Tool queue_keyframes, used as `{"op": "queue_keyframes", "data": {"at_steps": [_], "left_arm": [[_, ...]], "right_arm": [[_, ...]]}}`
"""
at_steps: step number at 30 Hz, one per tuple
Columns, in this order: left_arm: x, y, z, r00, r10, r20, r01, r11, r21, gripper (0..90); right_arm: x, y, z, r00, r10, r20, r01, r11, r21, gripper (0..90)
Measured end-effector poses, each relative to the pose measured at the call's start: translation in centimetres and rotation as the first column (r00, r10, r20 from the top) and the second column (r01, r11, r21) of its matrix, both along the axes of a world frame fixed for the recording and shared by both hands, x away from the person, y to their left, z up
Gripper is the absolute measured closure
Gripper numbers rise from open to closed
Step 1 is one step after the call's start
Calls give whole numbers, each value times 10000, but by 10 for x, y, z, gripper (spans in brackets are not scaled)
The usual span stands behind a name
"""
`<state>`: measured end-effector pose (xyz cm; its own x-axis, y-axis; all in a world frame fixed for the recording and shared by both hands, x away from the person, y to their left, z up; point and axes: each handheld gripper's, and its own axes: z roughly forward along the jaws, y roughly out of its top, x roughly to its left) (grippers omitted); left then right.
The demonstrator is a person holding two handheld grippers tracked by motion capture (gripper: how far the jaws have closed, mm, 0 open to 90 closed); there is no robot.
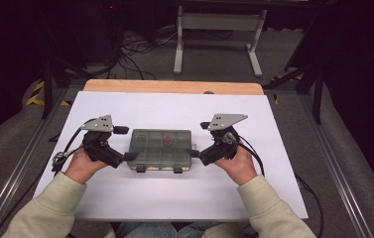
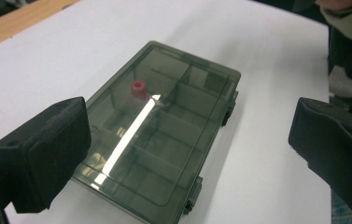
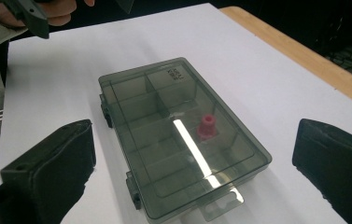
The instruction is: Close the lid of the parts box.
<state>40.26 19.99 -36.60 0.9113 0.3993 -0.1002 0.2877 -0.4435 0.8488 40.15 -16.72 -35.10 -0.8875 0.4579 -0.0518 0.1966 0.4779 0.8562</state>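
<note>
A translucent grey-green compartment box (image 1: pixel 160 148) lies flat on the white table top (image 1: pixel 174 106), lid closed and two latches on its near side. Inside one far compartment stands a small red piece (image 1: pixel 167 141). My left gripper (image 1: pixel 127 144) is at the box's left end, jaws wide apart and touching nothing. My right gripper (image 1: pixel 199 139) is at the right end, also open and empty. The left gripper view looks along the box (image 2: pixel 164 135) with the red piece (image 2: pixel 139 88) behind its lid. In the right gripper view the box (image 3: pixel 183 135) and the red piece (image 3: pixel 207 126) lie between the spread jaws.
A bare wooden strip (image 1: pixel 174 87) runs along the table's far edge. Beyond it are floor cables (image 1: pixel 130 49) and a white metal stand (image 1: pixel 219 34). Metal rails (image 1: pixel 21 158) flank the table. White surface lies free in front of and behind the box.
</note>
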Motion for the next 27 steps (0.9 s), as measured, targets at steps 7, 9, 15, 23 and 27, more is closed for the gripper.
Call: {"op": "queue_keyframes", "data": {"at_steps": [7, 9, 15, 23, 27], "left_arm": [[-9, 7, -5, 9973, 463, 563, -436, 9978, -495, 3], [-12, 10, -7, 9956, 563, 747, -514, 9965, -658, 3], [-22, 20, -14, 9868, 1059, 1224, -921, 9893, -1136, 5], [-31, 32, -31, 9753, 1581, 1543, -1319, 9770, -1674, 3], [-37, 40, -37, 9678, 1825, 1733, -1436, 9660, -2150, 3]], "right_arm": [[-11, -10, -2, 9911, 117, 1327, -178, 9988, 451, 1], [-15, -14, -3, 9859, 47, 1674, -155, 9979, 636, 1], [-25, -35, -7, 9755, -269, 2185, -89, 9869, 1614, 1], [-34, -63, -20, 9725, -802, 2187, 287, 9730, 2292, 1], [-39, -76, -30, 9695, -1134, 2173, 578, 9673, 2468, 1]]}}
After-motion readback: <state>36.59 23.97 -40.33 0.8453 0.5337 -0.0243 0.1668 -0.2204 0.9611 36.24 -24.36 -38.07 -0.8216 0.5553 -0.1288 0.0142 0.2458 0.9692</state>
